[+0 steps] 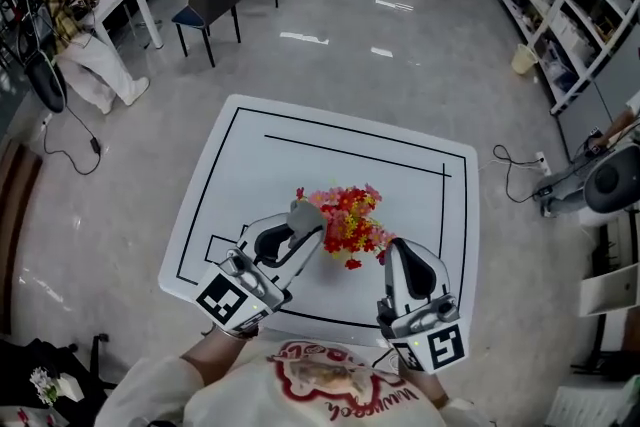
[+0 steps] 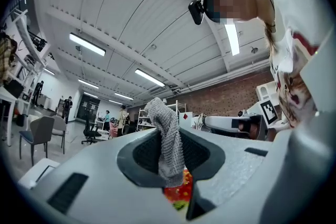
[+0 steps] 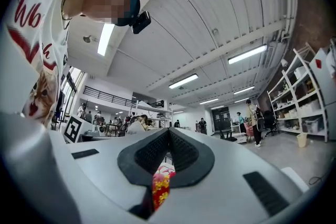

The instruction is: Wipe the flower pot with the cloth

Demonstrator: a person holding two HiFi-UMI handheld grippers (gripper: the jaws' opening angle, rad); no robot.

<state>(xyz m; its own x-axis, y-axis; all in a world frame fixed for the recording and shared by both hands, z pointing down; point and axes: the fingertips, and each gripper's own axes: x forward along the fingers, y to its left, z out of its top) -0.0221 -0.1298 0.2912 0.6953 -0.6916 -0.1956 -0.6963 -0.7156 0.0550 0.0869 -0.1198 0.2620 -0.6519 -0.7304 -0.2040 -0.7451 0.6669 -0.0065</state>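
Left claw (image 1: 306, 215) clamps the cloth (image 2: 168, 139) beside the flowers (image 1: 345, 218); right claw (image 1: 393, 249) clenched empty.

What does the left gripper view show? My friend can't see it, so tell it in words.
The left gripper has its jaws closed on a grey knitted cloth that sticks up between them, with red and yellow flowers showing just below. Behind are a white ceiling with strip lights and a person leaning over.

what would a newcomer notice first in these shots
The bright red, yellow and pink flowers at the middle of the white table catch the eye first. Next comes the grey cloth pinched in the left gripper beside the blooms, with the shut right gripper at their other side.
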